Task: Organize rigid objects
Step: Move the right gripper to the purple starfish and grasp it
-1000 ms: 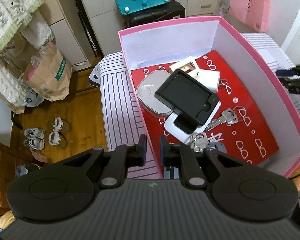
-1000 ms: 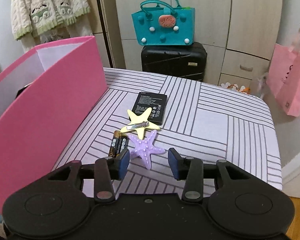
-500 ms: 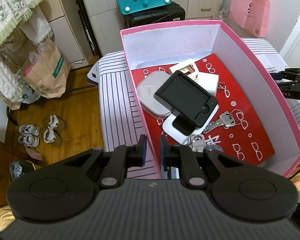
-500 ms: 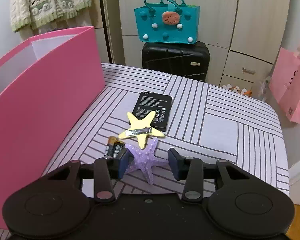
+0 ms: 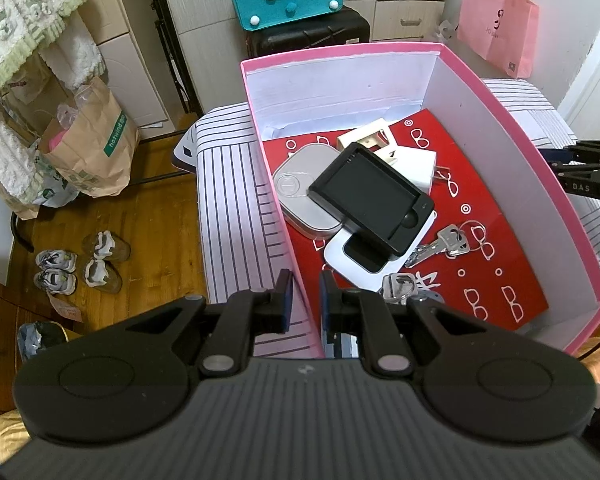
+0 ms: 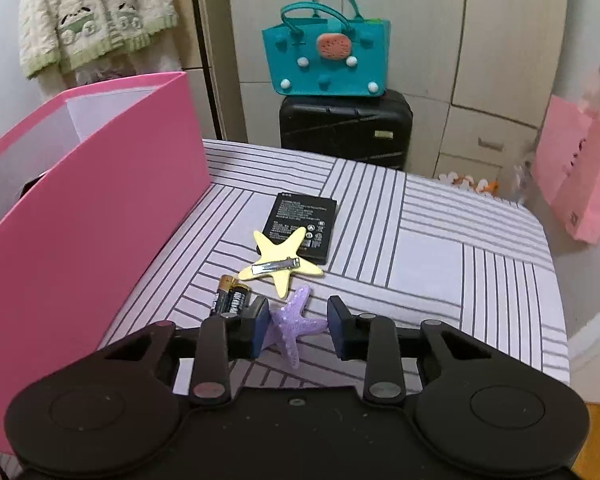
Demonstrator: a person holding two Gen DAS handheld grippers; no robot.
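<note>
My left gripper [image 5: 303, 300] is shut on the near left wall of the pink box [image 5: 340, 60]. The box holds a black device [image 5: 370, 196], a grey case [image 5: 304, 196], a white case [image 5: 354, 256], white boxes [image 5: 414, 164] and keys [image 5: 444, 242]. My right gripper [image 6: 298, 326] is open, its fingers on either side of a purple starfish [image 6: 296, 322] on the striped table [image 6: 428, 256]. Beyond lie a yellow star clip [image 6: 280, 266], two batteries [image 6: 230, 300] and a flat black battery [image 6: 302, 220]. The right gripper also shows in the left wrist view [image 5: 560, 158], beyond the box's right wall.
The pink box wall [image 6: 92, 220] stands close on the left of the right gripper. A black suitcase [image 6: 346, 128] with a teal bag [image 6: 326, 60] stands behind the table. A pink paper bag [image 6: 576, 176] hangs at the right. Shoes [image 5: 80, 268] and paper bags [image 5: 88, 148] are on the floor at the left.
My right gripper has moved forward and down, so the purple starfish now lies between its fingers. My left gripper keeps its hold on the box wall.
</note>
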